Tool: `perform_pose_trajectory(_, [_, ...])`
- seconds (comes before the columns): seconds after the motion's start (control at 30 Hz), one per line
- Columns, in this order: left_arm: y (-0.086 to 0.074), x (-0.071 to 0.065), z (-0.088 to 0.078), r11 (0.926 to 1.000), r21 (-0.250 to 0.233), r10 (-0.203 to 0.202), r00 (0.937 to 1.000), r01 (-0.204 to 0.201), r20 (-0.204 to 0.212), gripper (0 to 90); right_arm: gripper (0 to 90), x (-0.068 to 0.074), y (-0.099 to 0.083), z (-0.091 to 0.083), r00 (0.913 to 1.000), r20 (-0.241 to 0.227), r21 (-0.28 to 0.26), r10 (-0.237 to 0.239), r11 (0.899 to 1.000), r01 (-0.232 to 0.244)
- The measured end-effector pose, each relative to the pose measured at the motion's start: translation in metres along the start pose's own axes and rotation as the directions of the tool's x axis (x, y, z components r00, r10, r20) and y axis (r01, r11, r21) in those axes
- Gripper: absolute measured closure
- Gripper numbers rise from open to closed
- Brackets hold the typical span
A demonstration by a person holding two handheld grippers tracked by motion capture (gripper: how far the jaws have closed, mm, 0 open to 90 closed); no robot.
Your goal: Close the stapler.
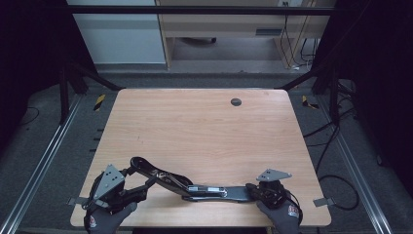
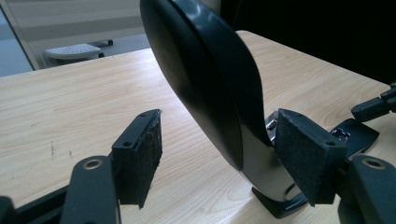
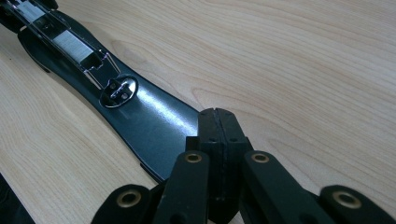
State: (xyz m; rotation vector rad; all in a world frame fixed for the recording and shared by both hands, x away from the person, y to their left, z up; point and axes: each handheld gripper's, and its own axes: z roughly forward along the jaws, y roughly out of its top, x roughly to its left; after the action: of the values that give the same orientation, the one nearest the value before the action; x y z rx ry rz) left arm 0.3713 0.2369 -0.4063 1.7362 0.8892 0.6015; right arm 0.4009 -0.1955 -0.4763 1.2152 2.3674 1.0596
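Opened stapler [image 1: 195, 185] lying lower centre of table [image 1: 204, 126]. Right gripper [image 3: 218, 122] fingers together, pinning base. Left gripper [image 2: 219, 154] fingers apart around raised top arm, right pad touching. Next, likely: clamp, swing arm.

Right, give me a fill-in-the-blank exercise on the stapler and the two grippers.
1. The black stapler lies opened out on a ____ table.
2. The right gripper presses its tip on the stapler's base with its jaws ____.
3. The stapler's raised arm stands between the pads of the ____ gripper.
4. The small dark round hole sits near the table's ____ edge.

Missing words: wooden; shut; left; far
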Motion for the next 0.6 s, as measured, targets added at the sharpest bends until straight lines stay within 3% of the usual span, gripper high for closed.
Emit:
perform_pose_trajectory(0.2, [0.0022, -0.0023, 0.0044, 0.9999, 0.008, 0.012, 0.9999, -0.012, -0.007, 35.0, 90.0, 0.0005, -0.0012, -0.0010, 1.0000, 0.000, 0.003, 0.002, 1.000, -0.002])
perform_pose_trajectory(0.6, [0.0066, -0.0046, 0.0057, 0.9999, 0.010, -0.009, 1.0000, 0.009, 0.002, 47.4, 90.0, 0.0030, -0.0026, 0.0041, 0.9999, -0.012, 0.040, -0.010, 0.999, 0.010])
